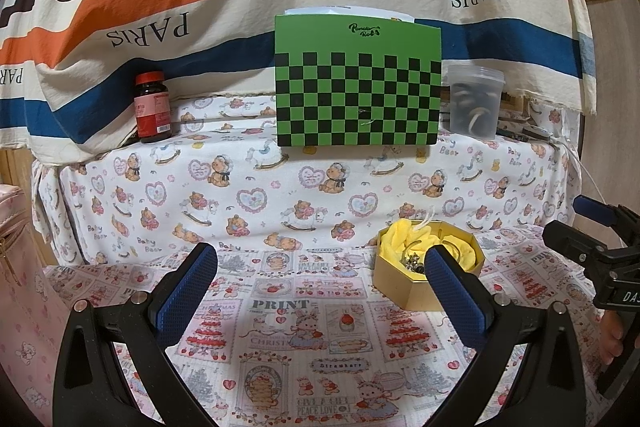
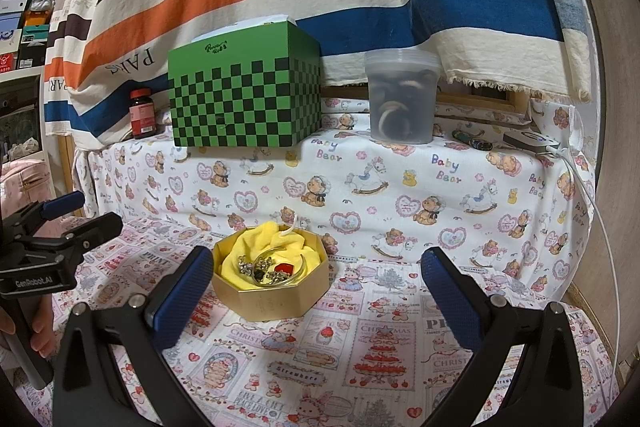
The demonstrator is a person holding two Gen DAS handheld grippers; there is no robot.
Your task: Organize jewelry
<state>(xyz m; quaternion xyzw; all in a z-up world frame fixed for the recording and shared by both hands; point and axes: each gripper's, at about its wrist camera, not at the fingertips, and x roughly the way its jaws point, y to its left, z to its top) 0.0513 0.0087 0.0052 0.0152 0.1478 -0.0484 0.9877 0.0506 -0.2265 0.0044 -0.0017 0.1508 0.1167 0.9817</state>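
A gold octagonal box (image 2: 267, 301) lined with yellow cloth (image 2: 256, 243) sits on the printed tablecloth. Inside lie jewelry pieces (image 2: 264, 269): a thin bangle, sparkly bits and a red stone. In the left wrist view the box (image 1: 404, 289) is at right, partly behind my right finger, jewelry (image 1: 414, 261) just showing. My left gripper (image 1: 320, 291) is open and empty, left of the box. My right gripper (image 2: 318, 291) is open and empty, the box just inside its left finger. Each gripper shows at the other view's edge: the right one (image 1: 600, 227), the left one (image 2: 68, 223).
On the raised shelf with bear-print cloth stand a green checkered box (image 1: 358, 83), a red-labelled pill bottle (image 1: 152, 107) and a clear plastic tub (image 2: 402, 99). A white device with cable (image 2: 528, 143) lies at far right. A striped cloth hangs behind.
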